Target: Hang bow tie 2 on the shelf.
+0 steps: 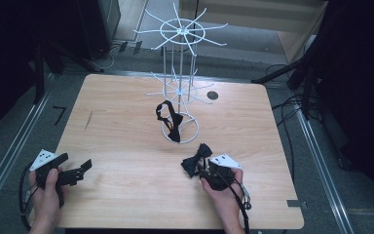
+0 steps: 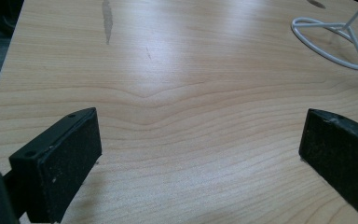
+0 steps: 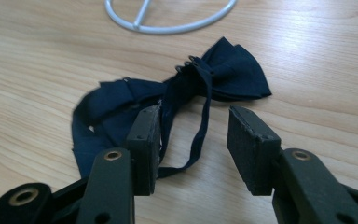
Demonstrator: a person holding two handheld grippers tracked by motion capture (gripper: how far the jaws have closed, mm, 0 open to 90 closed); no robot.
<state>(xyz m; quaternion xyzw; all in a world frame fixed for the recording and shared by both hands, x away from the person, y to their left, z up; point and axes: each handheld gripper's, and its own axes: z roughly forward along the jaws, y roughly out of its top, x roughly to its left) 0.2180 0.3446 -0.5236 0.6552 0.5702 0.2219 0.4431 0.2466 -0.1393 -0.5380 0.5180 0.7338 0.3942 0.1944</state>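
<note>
Dark bow tie lies flat on the wooden counter, lower centre-right of the high view, just below the white wire rack. Its long axis runs diagonally there: one wing toward the lower left, the other toward the upper right, pointing at the rack's ring base. In the right gripper view the bow tie runs from lower left to upper right, the far wing spread at upper right, the near wing bunched at left, and the thin neck strap loops down between the jaws.

Right gripper sits low at the tie's lower right end, held in the person's right hand, white plate on top. In its own view the right gripper has its jaws partly apart, strap hanging in the gap; the left pad lies against the fabric, the right pad is clear of it, so no clamp on the tie.

Left gripper rests at the lower left of the counter, well apart from the tie, in the left hand. In its own view the left gripper has its jaws wide apart with bare wood between them.

A second bow tie hangs on the rack, above the ring base, long axis tilted down to the right.
</note>
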